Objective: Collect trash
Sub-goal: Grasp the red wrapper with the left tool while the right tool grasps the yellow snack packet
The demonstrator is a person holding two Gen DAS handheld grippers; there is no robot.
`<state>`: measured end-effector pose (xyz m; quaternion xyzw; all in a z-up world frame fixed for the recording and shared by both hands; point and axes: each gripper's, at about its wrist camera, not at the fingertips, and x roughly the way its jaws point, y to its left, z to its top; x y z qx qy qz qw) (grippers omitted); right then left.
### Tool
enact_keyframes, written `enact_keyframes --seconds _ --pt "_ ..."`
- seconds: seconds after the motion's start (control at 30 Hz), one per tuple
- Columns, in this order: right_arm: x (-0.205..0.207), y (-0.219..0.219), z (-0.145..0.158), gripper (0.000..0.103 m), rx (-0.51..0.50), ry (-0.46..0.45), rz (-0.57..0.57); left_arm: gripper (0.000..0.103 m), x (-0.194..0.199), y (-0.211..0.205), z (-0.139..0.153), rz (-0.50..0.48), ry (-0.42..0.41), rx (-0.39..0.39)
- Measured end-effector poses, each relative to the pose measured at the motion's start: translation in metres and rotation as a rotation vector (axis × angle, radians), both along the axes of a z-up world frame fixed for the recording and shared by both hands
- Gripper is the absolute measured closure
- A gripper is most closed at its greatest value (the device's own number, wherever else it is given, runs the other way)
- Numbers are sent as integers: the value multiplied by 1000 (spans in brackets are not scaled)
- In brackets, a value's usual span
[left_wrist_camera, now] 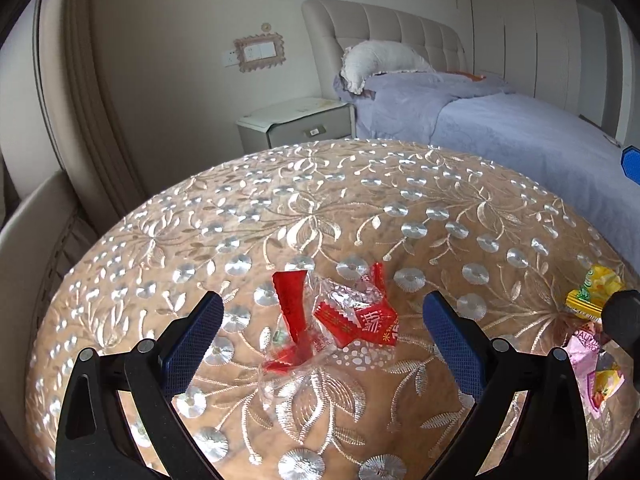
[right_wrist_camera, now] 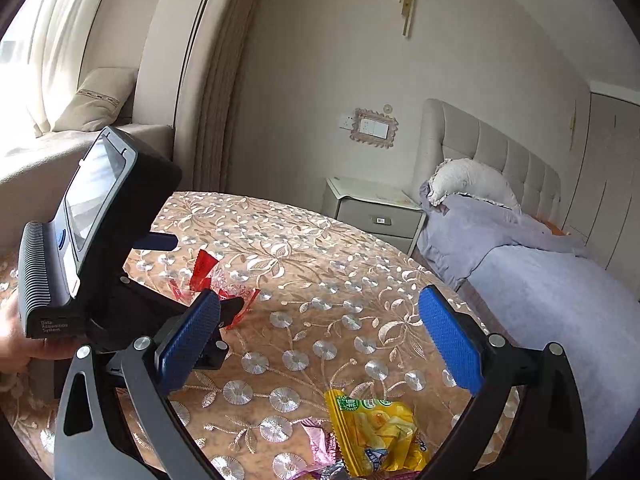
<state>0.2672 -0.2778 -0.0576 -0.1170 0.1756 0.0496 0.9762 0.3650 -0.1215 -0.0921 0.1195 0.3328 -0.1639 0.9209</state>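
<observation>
A round table [left_wrist_camera: 460, 184] in an embroidered cloth is carrying red wrappers [left_wrist_camera: 340, 320] centrally and yellow [left_wrist_camera: 592, 292] and pink wrappers [left_wrist_camera: 588, 364] at right.

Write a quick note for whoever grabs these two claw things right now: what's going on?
Left gripper: open, empty, straddling the red wrappers on the table.
Right gripper: open, empty, above the yellow packet, with a pink wrapper beside it.
Done: nothing picked up yet.
Left: grab all the wrappers. No bin is in view.
</observation>
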Motion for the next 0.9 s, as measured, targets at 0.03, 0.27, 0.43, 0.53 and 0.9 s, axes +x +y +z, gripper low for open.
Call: enact_keyframes --seconds 0.03,0.27,0.43,0.53,0.9 --pt "1 1 0 4 -8 0 1 6 6 -1 -5 -9 43 1" --pt "1 -10 -5 4 6 36 -9 73 15 -6 -15 -57 130 -21" --pt "-10 -22 -6 4 -38 58 -13 74 -13 -8 4 -90 76 -48" --pt "-15 -29 -14 4 -85 109 -5 74 -35 -10 15 -114 63 -51" --pt "-3 -26 -67 4 -245 327 117 74 -87 -12 40 -114 43 -161"
